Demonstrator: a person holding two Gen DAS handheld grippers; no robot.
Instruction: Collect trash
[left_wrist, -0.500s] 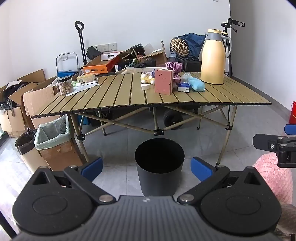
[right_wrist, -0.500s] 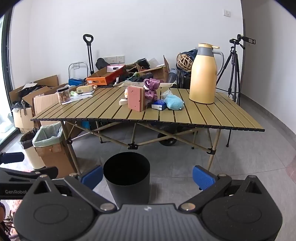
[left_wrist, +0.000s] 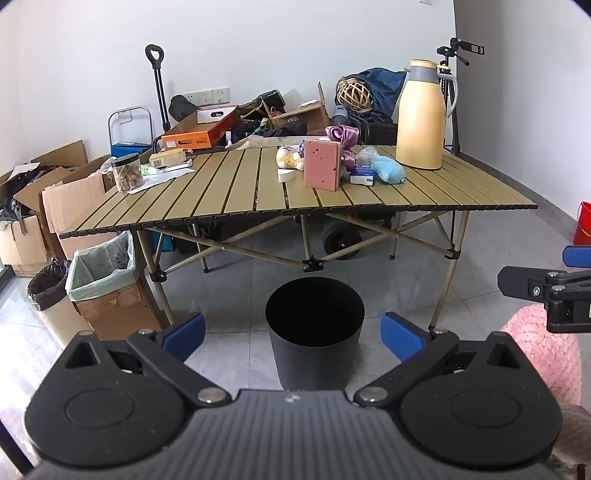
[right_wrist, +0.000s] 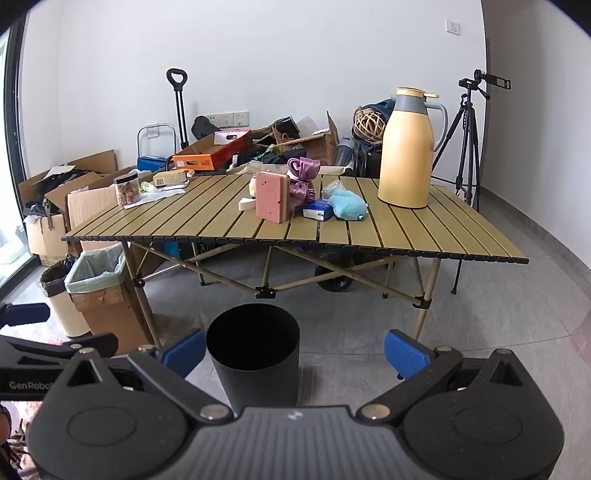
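Observation:
A black round bin (left_wrist: 314, 325) (right_wrist: 253, 347) stands on the floor in front of a slatted folding table (left_wrist: 229, 195) (right_wrist: 221, 218). On the table lie a pink sponge block (left_wrist: 321, 165) (right_wrist: 272, 196), a purple fabric bow (left_wrist: 343, 134) (right_wrist: 303, 177), a blue fluffy item (left_wrist: 388, 170) (right_wrist: 347, 205), a small blue-white pack (left_wrist: 362, 179) (right_wrist: 317, 213) and a yellowish crumpled piece (left_wrist: 288, 158). My left gripper (left_wrist: 293, 334) is open above the bin, holding nothing. My right gripper (right_wrist: 295, 350) is open too, back from the table, nothing between its fingers.
A tall yellow thermos (left_wrist: 421, 118) (right_wrist: 406, 147) stands at the table's right rear, a jar (left_wrist: 127, 173) and papers at its left. A lined cardboard box (left_wrist: 105, 280) and a small lined bin (left_wrist: 50, 295) sit at left. Clutter lines the wall; a tripod (right_wrist: 467, 140) stands right.

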